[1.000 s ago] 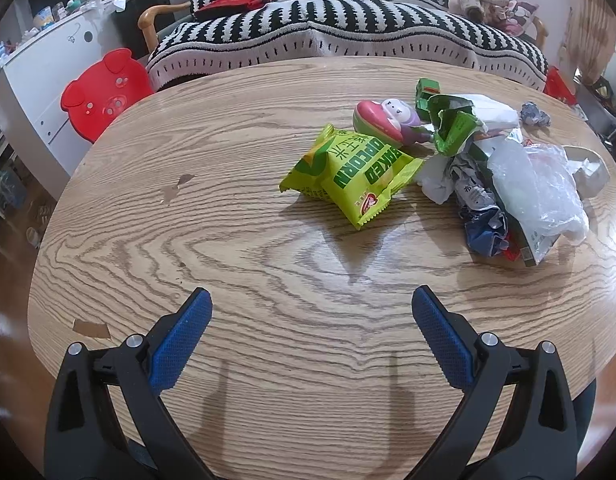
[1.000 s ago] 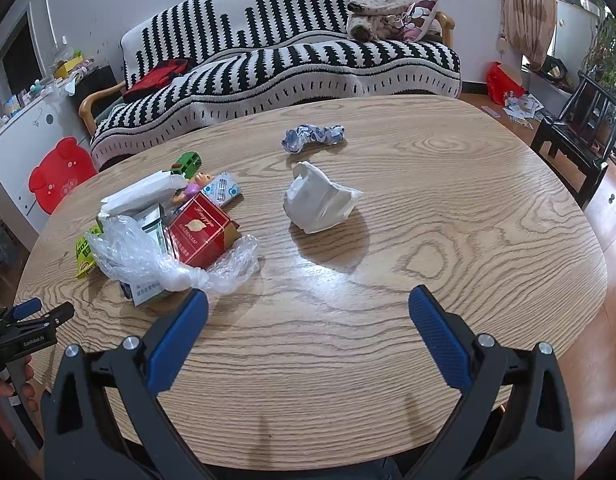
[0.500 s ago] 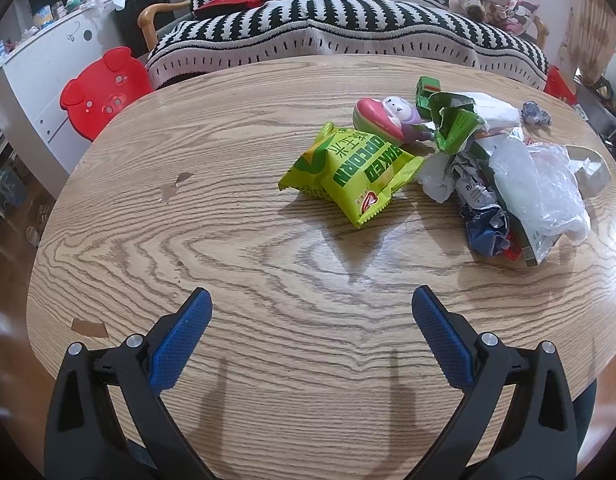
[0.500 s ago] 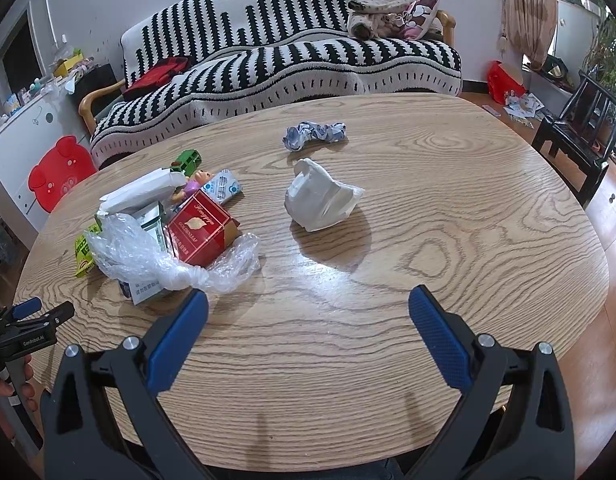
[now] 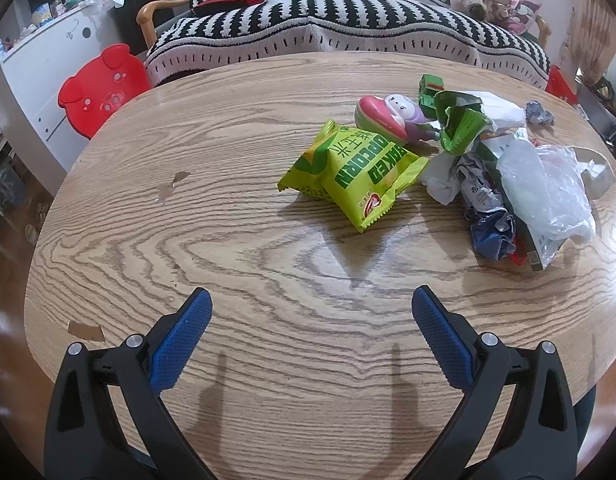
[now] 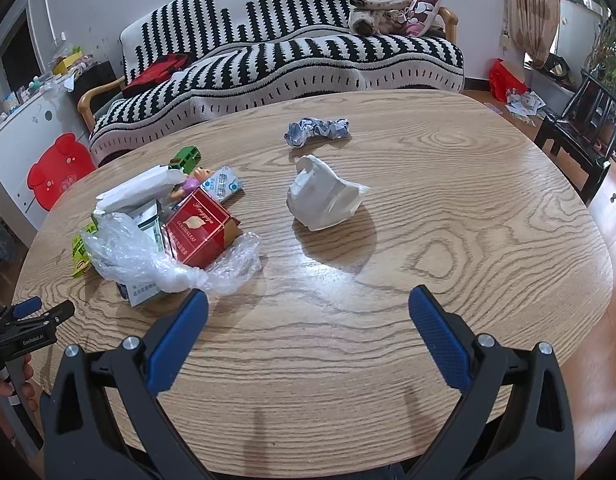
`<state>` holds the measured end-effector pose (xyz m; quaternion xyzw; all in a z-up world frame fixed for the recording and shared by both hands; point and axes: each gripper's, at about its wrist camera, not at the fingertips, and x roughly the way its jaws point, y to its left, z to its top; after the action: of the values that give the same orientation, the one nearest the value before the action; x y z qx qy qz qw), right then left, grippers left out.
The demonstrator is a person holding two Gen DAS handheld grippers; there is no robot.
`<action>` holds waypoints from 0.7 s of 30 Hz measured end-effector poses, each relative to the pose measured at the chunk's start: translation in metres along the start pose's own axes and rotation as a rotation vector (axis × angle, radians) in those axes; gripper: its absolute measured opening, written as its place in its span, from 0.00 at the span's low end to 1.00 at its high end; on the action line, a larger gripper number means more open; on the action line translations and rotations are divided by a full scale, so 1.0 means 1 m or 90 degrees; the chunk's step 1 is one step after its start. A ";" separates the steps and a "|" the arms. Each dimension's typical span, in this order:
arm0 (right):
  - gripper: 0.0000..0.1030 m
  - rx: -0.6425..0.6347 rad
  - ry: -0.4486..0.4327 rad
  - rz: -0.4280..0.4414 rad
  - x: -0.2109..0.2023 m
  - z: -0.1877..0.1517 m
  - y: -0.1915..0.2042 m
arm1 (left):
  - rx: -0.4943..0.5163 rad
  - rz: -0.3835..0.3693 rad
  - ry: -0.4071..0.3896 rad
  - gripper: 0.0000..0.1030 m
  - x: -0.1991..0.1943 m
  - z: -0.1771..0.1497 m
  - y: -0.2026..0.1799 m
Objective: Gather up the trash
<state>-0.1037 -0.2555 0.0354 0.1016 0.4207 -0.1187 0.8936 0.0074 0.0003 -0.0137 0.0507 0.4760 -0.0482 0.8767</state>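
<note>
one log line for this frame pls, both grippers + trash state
left gripper: open, empty | right gripper: open, empty | popcorn bag, red box, white wad: on table, untouched

Black tongs, blue pads
Left tongs (image 5: 311, 304) and right tongs (image 6: 308, 304): black plastic arms, textured blue pads (image 5: 180, 336), silver screws.

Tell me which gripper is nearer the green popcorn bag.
Left. The left gripper faces the popcorn bag just ahead; the right gripper sits beyond the trash pile.

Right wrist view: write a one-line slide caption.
Open right claw hovers over a wooden table, facing a crumpled white paper and a trash pile with a red box.
</note>
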 end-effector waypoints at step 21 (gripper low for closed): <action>0.94 -0.100 0.037 0.031 0.056 0.086 0.001 | 0.034 -0.005 0.011 0.95 0.030 0.037 -0.007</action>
<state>-0.0065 -0.2853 0.0458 0.0448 0.4522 -0.0601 0.8887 0.0534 -0.0128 -0.0192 0.0726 0.4826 -0.0640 0.8705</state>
